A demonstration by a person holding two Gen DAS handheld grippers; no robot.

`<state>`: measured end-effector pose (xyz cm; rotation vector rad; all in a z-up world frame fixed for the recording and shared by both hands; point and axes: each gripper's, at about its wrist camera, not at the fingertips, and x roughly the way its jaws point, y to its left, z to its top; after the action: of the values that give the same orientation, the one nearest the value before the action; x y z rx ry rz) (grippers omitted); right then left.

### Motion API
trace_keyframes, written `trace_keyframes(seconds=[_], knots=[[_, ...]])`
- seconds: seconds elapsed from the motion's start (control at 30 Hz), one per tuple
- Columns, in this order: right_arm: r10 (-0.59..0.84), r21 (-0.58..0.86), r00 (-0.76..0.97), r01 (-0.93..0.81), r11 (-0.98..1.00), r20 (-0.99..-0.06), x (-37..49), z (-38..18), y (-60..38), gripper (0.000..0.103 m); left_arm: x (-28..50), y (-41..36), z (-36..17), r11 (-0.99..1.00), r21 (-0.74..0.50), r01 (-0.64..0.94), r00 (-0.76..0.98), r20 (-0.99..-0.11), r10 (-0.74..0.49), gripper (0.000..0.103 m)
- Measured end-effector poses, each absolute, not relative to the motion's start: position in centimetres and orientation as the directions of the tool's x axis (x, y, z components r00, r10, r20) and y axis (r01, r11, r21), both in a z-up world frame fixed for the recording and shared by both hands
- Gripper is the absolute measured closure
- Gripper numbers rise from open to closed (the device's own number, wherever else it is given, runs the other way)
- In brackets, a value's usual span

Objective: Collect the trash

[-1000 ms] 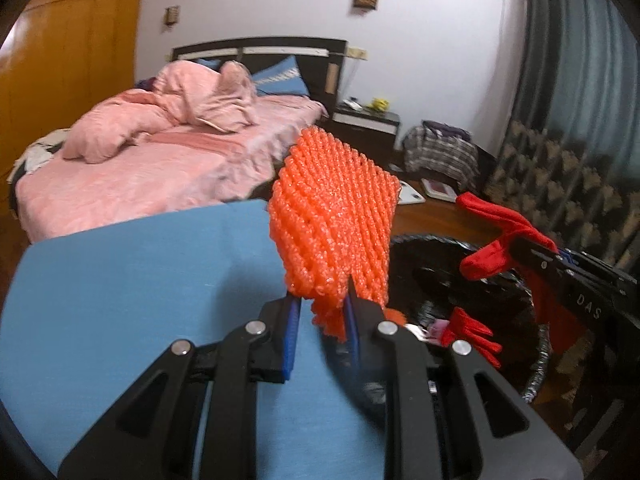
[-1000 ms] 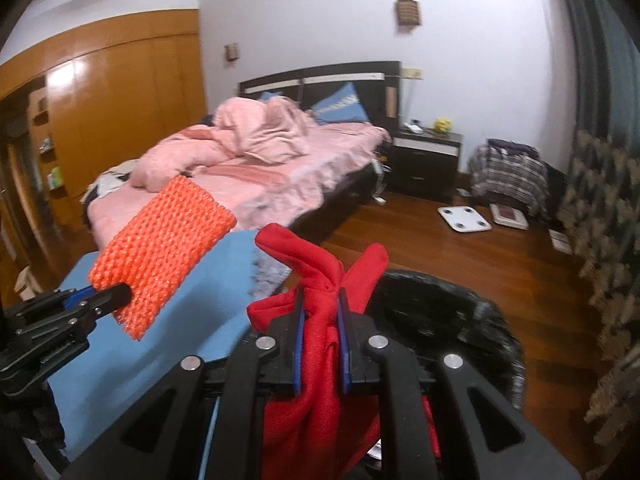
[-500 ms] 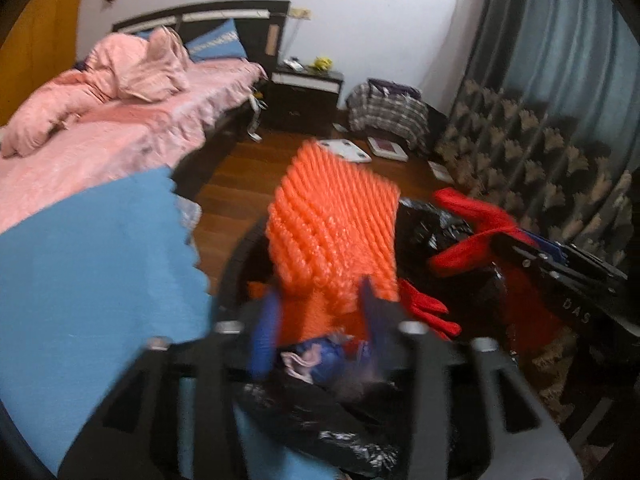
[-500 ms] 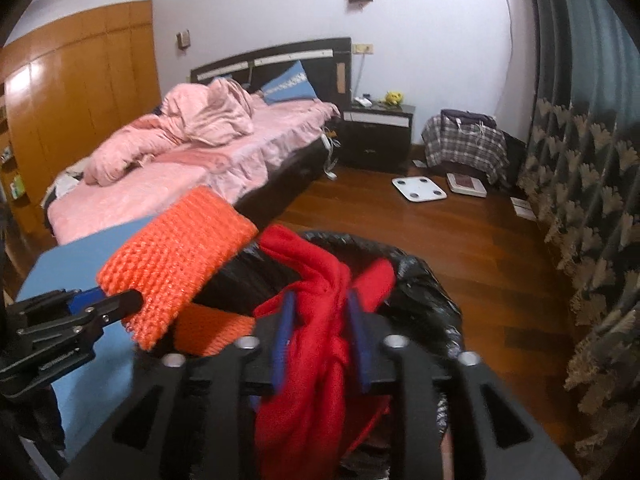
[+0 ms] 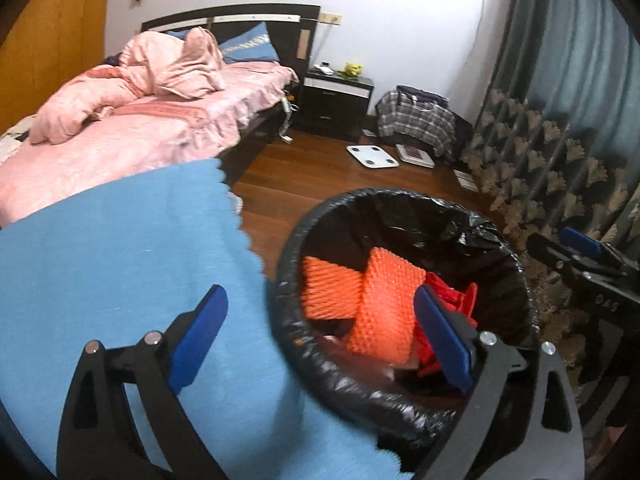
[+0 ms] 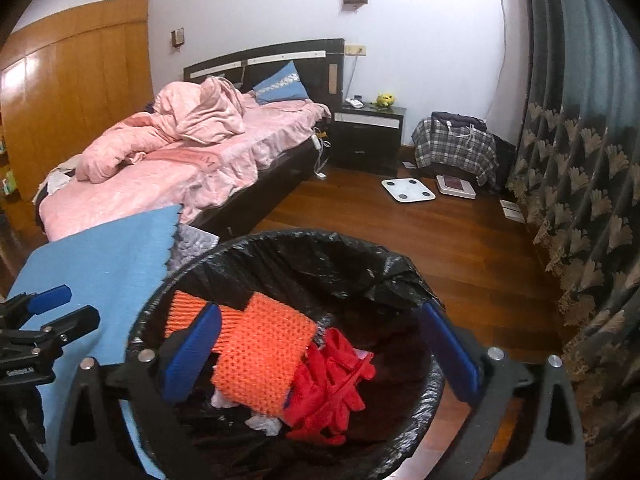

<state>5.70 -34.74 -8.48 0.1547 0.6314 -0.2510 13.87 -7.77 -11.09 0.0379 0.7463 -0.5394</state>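
Hovering both grippers over bin (image 6: 280, 240): left gripper (image 5: 320, 340) and right gripper (image 6: 320, 344) spread wide, empty; we judge orange netting (image 6: 260, 356) and red cloth (image 6: 332, 384) dropped inside bin.

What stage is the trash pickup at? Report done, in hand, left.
Done: the orange foam net and red cloth lie inside the black-lined bin. In hand: nothing; the left gripper and right gripper are both open over it. Left: no loose trash shows on the blue cloth.
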Motion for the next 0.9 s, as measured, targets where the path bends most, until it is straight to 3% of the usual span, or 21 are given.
trace_keyframes(seconds=[0.27, 0.9], knots=[[-0.117, 0.110, 0.805, 0.220, 0.969, -0.582, 4.2, -5.3, -31.7, 0.006, 11.8, -4.8, -7.7, 0.909, -0.108, 0.403, 0.681, -0.628, -0.377, 0.009], [-0.058, 0.097, 0.873, 0.119, 0.988, -0.484, -0.6, 1.1, -27.4, 0.006, 5.0, -2.7, -0.5, 0.919, -0.083, 0.386, 0.772, -0.515, -0.372, 0.009]])
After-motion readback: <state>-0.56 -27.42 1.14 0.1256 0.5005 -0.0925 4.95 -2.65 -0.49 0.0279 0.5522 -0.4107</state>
